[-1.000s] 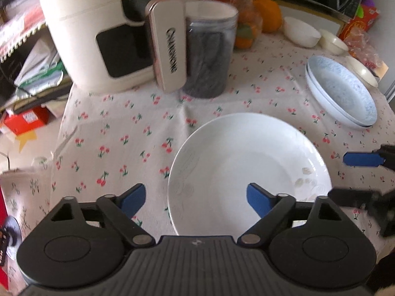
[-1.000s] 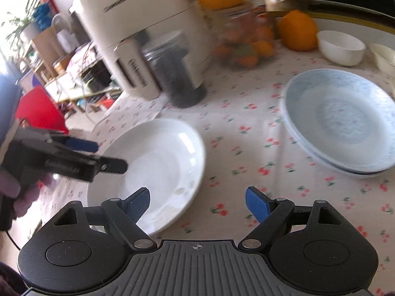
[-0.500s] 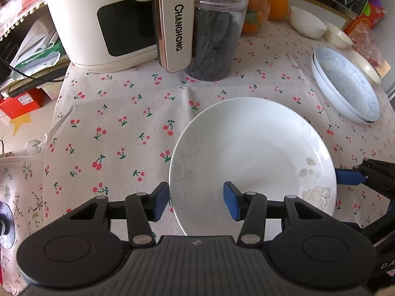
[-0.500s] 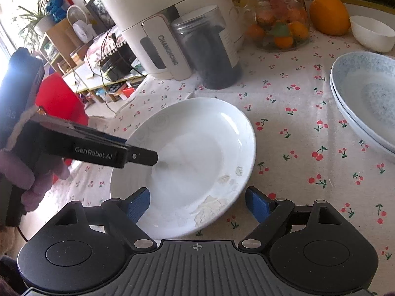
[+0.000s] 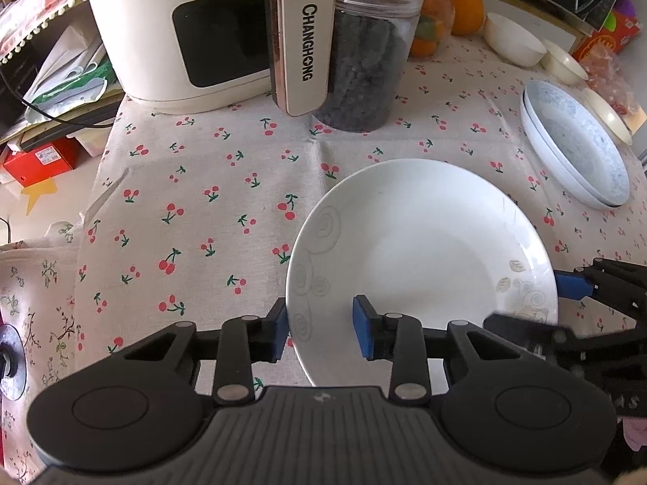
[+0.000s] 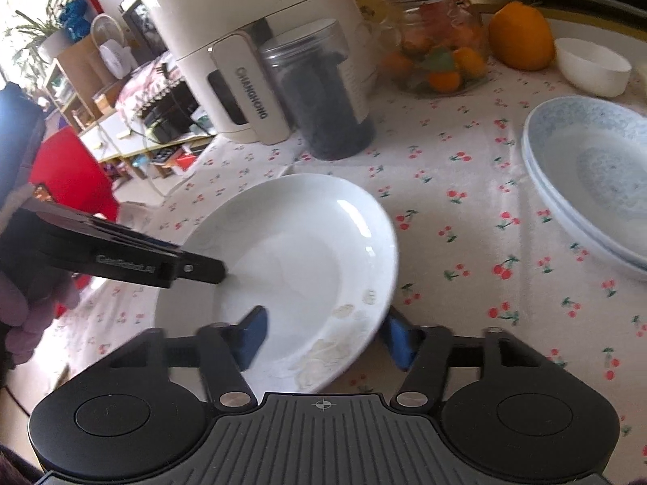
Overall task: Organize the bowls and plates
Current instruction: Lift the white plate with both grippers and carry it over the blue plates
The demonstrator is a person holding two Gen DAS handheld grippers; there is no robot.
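Observation:
A white plate [image 5: 424,250] [image 6: 299,250] lies on the cherry-print tablecloth. My left gripper [image 5: 320,331] straddles its near-left rim and its jaws are closing. One blue pad lies against the rim's outside and the other rests on the inner wall. In the right wrist view, one of its fingers [image 6: 194,268] reaches in over the plate. My right gripper [image 6: 326,339] [image 5: 525,301] straddles the opposite rim. Its jaws are also closing, blurred, with a gap still on the inside. Two blue-patterned plates [image 5: 578,153] [image 6: 598,178] sit stacked at the right.
A cream air fryer [image 5: 182,28] and a jar of dark contents [image 5: 364,68] stand behind the plate. A white bowl [image 5: 513,40] and a small cream bowl [image 5: 564,66] sit at the back right, near oranges. The table's edge [image 5: 101,161] drops off at the left.
Both pairs of jaws have narrowed around the white plate's rim, the left first and the right in the last half second. The right gripper came in closer to the plate earlier on.

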